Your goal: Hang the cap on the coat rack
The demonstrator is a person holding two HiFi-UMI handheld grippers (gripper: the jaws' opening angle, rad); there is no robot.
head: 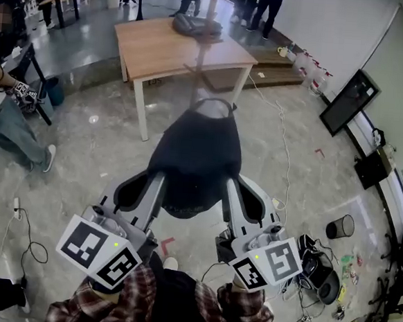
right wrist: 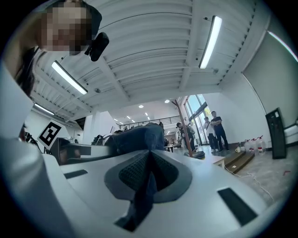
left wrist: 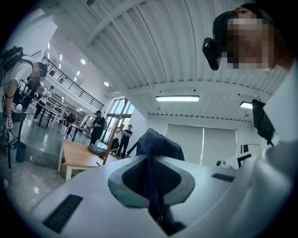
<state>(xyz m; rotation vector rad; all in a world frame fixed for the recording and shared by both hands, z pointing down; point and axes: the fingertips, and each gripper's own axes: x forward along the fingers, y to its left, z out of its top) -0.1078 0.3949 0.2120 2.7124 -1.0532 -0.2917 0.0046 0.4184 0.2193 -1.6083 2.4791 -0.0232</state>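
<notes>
One dark cap [head: 196, 156] is held up in the air between two grippers, over the floor [head: 105, 149] and short of the table [head: 161, 49]. Its left edge is pinched in the left gripper [head: 156, 184] and its right edge in the right gripper [head: 230, 188], so the crown is stretched between them. In the left gripper view the jaws are seen nearly together, with a fold of cap [left wrist: 156, 144] clamped in the left gripper [left wrist: 151, 165]. The right gripper view shows the same: the right gripper [right wrist: 148, 162] is closed narrow on cloth, and the cap [right wrist: 137, 137] bunches beyond its tips. One rack [head: 212, 12] is noted beyond the cap as a thin wooden pole rising by the table; its foot cannot be made out. One bag [head: 197, 26] lies on the table. Two black screens [head: 350, 102] stand at the right wall and one bin [head: 340, 227] is on the floor near them. One seated person [head: 0, 117] is seen at the left edge.
</notes>
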